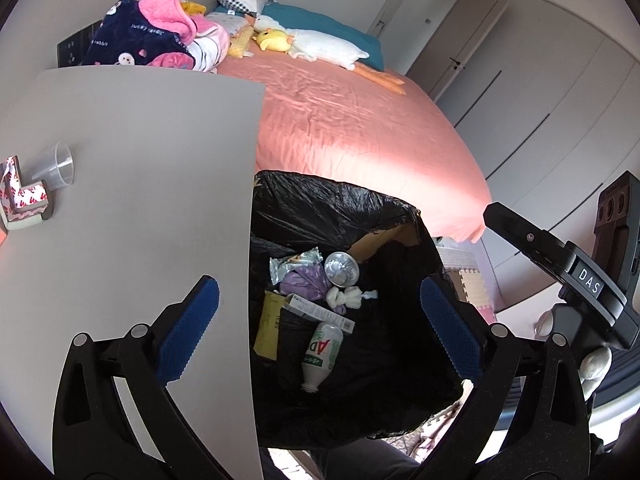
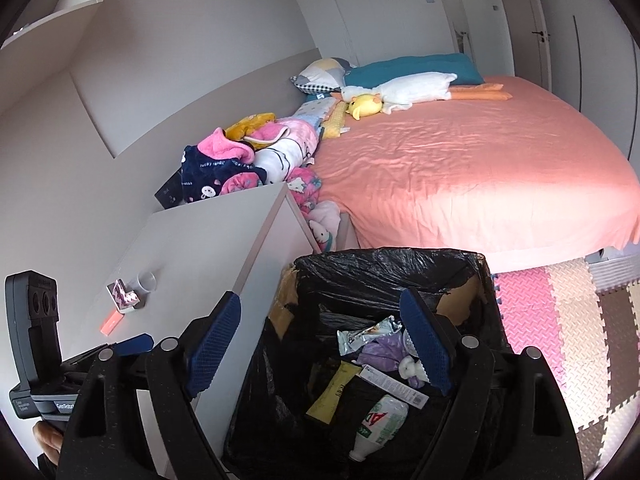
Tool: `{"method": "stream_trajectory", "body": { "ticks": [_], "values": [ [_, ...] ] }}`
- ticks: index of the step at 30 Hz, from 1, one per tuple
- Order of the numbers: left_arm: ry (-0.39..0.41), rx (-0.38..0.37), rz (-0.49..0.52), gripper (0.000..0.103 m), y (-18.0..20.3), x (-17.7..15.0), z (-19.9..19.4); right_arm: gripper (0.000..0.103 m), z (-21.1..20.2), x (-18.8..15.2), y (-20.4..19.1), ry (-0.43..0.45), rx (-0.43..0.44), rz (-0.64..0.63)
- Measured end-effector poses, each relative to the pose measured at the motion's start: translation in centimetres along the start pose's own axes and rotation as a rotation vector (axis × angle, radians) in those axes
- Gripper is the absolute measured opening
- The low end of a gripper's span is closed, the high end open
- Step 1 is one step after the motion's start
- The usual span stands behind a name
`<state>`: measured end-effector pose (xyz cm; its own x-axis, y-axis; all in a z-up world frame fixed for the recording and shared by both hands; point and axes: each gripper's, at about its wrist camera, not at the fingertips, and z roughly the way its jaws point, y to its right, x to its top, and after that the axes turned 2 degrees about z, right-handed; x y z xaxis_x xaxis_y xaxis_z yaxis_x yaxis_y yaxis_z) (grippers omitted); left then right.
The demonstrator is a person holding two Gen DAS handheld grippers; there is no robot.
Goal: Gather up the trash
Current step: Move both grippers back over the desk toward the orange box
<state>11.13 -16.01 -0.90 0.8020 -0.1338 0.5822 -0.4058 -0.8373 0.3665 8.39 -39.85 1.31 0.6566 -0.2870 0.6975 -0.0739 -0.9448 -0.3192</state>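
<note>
Left wrist view: trash lies in the black-lined bin: white bottle, foil cup, crumpled wrapper, white wad. Left gripper hangs above it, jaws spread wide, nothing between the blue pads. Right gripper likewise over the bin, jaws apart, empty. Grey bedside table just beside the bin carries a clear plastic cup. Pink bed beyond.

Bin mouth lies open from above; table edge crowds its left side
</note>
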Motion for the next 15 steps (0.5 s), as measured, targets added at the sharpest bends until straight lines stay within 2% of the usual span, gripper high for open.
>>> {"method": "stream_trajectory", "body": {
  "ticks": [7, 15],
  "values": [
    [0.015, -0.022, -0.009, 0.097, -0.3, -0.2, -0.5, 0.082, 0.3, -0.3, -1.4, -0.008, 0.016, -0.032],
    [0.036, 0.027, -0.013, 0.097, -1.5, -0.5, -1.7, 0.082, 0.9, -0.6, -3.6, -0.019, 0.056, -0.071]
  ]
}}
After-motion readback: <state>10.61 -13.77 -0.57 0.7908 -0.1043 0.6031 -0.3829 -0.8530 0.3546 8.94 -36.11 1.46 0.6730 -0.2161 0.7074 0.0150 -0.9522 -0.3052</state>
